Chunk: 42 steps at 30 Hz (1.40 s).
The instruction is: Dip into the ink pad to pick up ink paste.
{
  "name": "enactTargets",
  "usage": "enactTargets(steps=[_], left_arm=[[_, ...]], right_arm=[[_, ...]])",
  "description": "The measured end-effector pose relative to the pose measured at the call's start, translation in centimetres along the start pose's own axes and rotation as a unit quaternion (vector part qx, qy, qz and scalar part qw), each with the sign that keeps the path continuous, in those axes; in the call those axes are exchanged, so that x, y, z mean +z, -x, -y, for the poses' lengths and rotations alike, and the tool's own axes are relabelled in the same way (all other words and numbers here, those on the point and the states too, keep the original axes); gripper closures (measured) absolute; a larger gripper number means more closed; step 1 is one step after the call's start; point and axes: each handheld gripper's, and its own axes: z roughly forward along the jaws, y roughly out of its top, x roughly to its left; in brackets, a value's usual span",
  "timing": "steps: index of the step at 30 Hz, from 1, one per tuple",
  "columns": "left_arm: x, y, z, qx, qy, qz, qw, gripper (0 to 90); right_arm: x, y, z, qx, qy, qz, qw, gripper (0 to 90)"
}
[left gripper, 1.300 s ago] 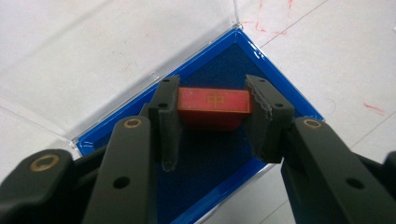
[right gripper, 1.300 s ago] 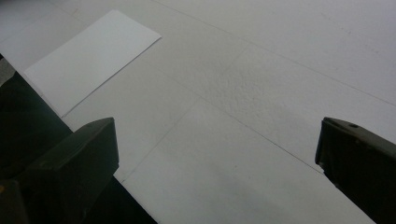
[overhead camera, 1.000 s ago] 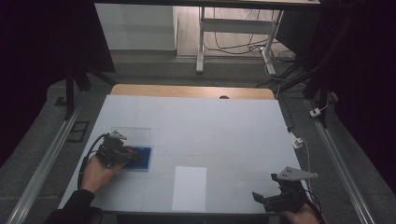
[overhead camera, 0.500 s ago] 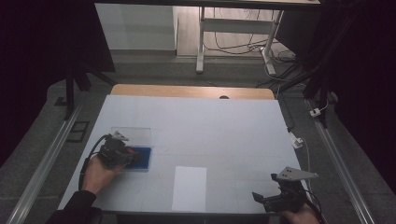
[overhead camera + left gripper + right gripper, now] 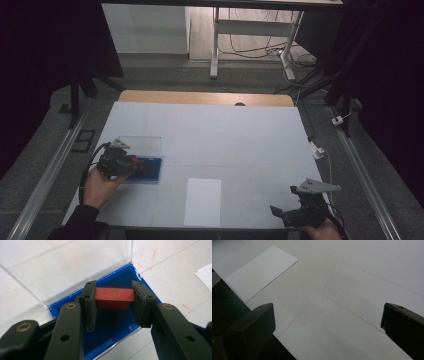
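While the left gripper (image 5: 113, 305) pinches the red block (image 5: 114, 298) by its two short ends over the blue-lined case (image 5: 117, 322), whose clear lid (image 5: 65, 265) lies open toward eleven o'clock, we judge the step a lift out of or a setting into the case, and cannot tell which. We advise keeping the jaws square and the travel straight up or down, clear of the lid hinge. The right gripper (image 5: 327, 327), jaws spread wide, idles at five o'clock on the table (image 5: 250, 140), with the white sheet (image 5: 202, 201) between.
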Motion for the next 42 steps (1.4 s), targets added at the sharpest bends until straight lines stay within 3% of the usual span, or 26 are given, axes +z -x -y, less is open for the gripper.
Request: enactTargets(steps=[5, 10, 15, 23, 27, 30, 32, 34, 38, 42], left_arm=[[-0.5, -0.4, 0.5, -0.007, 0.002, -0.003, 1.0, 58.4], [0.1, -1.0, 0.7, -0.018, -0.008, 0.003, 0.9998, 58.4], [0.9, -0.9, 0.7, -0.007, -0.03, 0.0, 0.9995, 58.4], [1.0, -0.6, 0.8, -0.003, -0.029, -0.005, 0.9996, 58.6], [1.1, 0.1, 0.8, 0.022, -0.032, -0.027, 0.9989, 58.7], [1.2, 1.1, 0.6, 0.053, -0.038, -0.055, 0.9964, 58.7], [1.3, 1.3, 0.6, 0.061, -0.041, -0.061, 0.9954, 58.7], [1.2, 1.0, 0.6, 0.049, -0.037, -0.053, 0.9967, 58.7], [1.1, -0.6, 1.1, -0.005, -0.02, -0.005, 0.9998, 58.7], [1.1, -1.1, 1.2, -0.021, -0.016, 0.009, 0.9996, 58.7]], right_arm=[[0.0, 0.0, 0.0, 0.0, 0.0, 0.0, 1.0, 0.0], [0.0, 0.0, 0.0, 0.0, 0.0, 0.0, 1.0, 0.0], [0.0, 0.0, 0.0, 0.0, 0.0, 0.0, 1.0, 0.0], [0.0, 0.0, 0.0, 0.0, 0.001, 0.001, 1.0, 0.0], [0.0, 0.0, 0.0, -0.001, 0.0, 0.001, 1.0, 0.0], [0.0, -0.1, 0.0, -0.002, -0.001, 0.002, 1.0, 0.0], [0.0, -0.1, 0.0, -0.001, -0.001, 0.002, 1.0, 0.0], [0.0, 0.0, 0.0, -0.001, 0.0, 0.002, 1.0, 0.0], [0.0, 0.0, 0.0, -0.001, 0.001, 0.001, 1.0, 0.0], [0.0, 0.0, 0.0, -0.001, 0.001, 0.001, 1.0, 0.0]])
